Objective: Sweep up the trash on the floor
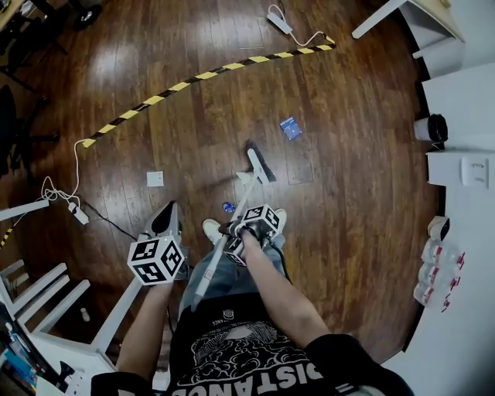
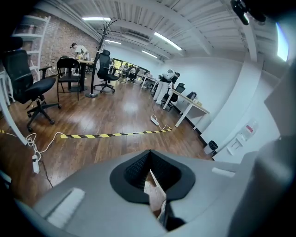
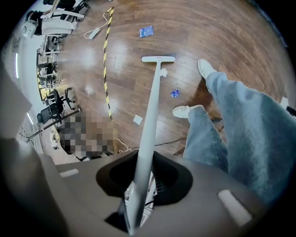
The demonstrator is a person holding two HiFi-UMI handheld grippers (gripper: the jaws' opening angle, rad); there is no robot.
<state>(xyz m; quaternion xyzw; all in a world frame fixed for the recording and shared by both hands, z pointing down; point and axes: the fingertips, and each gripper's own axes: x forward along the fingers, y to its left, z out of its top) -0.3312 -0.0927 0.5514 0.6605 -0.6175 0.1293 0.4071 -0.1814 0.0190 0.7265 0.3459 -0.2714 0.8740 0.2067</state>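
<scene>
My right gripper [image 1: 232,230] [image 3: 138,185] is shut on the pale handle of a broom [image 1: 210,267] [image 3: 150,115]. The broom head [image 1: 259,164] [image 3: 158,59] rests on the wooden floor ahead of the person's shoes. A white paper scrap [image 1: 244,178] [image 3: 163,72] lies right beside the head. A crumpled blue wrapper [image 1: 229,207] [image 3: 175,93] sits between the shoes and the head. A blue packet [image 1: 291,128] [image 3: 146,31] lies farther out. My left gripper [image 1: 166,220] [image 2: 155,194] hangs at the left, pointing across the room, jaws closed to a thin slit, with no object seen ahead of them.
A yellow-black tape strip [image 1: 209,73] [image 2: 115,134] crosses the floor. Power strips with cables [image 1: 77,213] [image 1: 280,23] lie on it, and a white square [image 1: 155,179] lies left. White furniture [image 1: 46,298] stands at near left, white desks and a bin [image 1: 437,128] at right, office chairs [image 2: 32,85] beyond.
</scene>
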